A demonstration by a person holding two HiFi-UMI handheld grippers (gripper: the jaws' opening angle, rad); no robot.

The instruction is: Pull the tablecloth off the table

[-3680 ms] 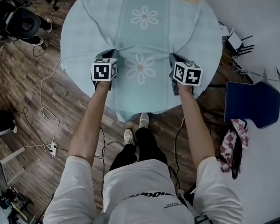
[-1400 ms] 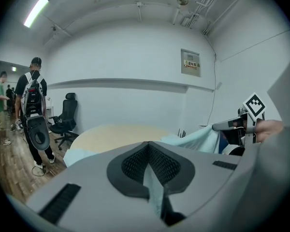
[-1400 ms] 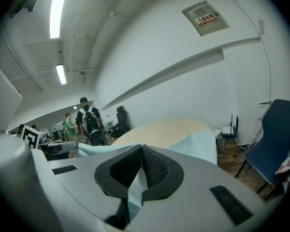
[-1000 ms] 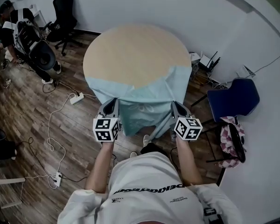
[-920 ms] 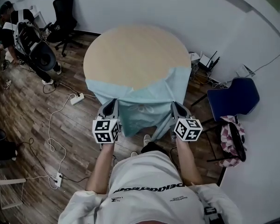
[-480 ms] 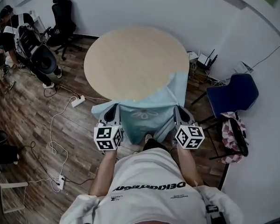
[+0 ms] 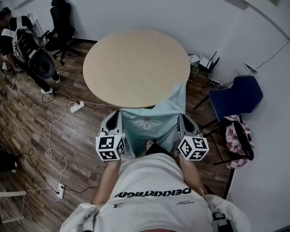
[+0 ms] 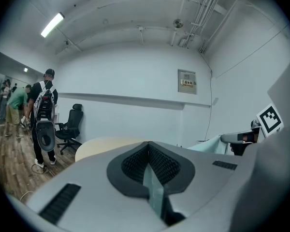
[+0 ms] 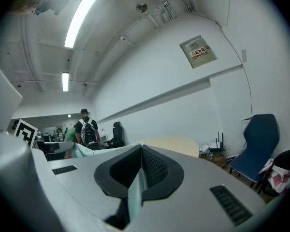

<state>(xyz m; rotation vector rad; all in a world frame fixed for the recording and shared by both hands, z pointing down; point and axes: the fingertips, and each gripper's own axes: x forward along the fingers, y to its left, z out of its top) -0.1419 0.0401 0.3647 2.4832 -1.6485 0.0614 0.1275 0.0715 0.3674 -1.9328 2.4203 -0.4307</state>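
Note:
The round beige table stands bare on top. The light blue tablecloth with a white flower hangs between my two grippers in front of the person's body. One corner of it still reaches up to the table's near right edge. My left gripper is shut on the cloth's left part, and a thin strip of cloth shows between its pads. My right gripper is shut on the right part, with a cloth strip pinched in its jaws.
A blue chair and a bag with checkered fabric stand to the right by the wall. Black office chairs and people are at the far left. A power strip and cables lie on the wooden floor.
The cloth has slid off the tabletop toward the person, leaving only a corner at the table's near right edge. Both grippers have drawn back and lower, still holding it.

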